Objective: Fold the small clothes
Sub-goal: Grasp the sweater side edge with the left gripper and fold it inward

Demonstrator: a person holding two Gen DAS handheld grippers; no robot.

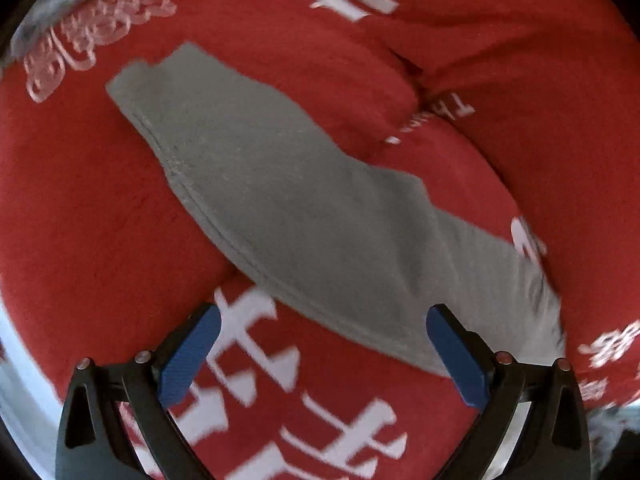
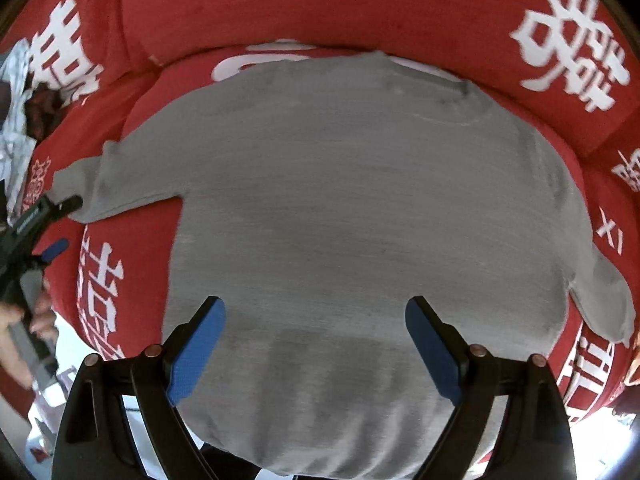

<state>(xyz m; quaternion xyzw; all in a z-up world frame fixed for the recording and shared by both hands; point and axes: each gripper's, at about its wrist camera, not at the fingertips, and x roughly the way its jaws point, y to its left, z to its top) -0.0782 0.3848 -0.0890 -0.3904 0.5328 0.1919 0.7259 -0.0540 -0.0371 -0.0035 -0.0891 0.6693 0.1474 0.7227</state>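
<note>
A grey shirt [image 2: 360, 220] is lying flat on a red cloth [image 2: 320, 8] with white characters. The right gripper [image 2: 316, 308] is hovering over the shirt's hem, jaws apart; the left gripper [image 1: 324, 316], jaws also apart, is hanging above its sleeve [image 1: 256, 176].

A red cushioned seat [image 2: 440, 4], covered in plush fabric printed with large white Chinese characters, carries everything here. It looks like a sofa: a flat seat cushion [image 1: 80, 216] below, and a padded back cushion [image 2: 280, 0] rising behind it, with a seam where the 2 meet. Directly on the seat cushion lies 1 grey sweatshirt [image 2: 340, 208], spread flat with its body broad across the cushion. 1 sleeve [image 1: 288, 200] stretches out over the red fabric toward the seat's edge; the other sleeve [image 2: 604, 296] drapes off at the opposite side.
</note>
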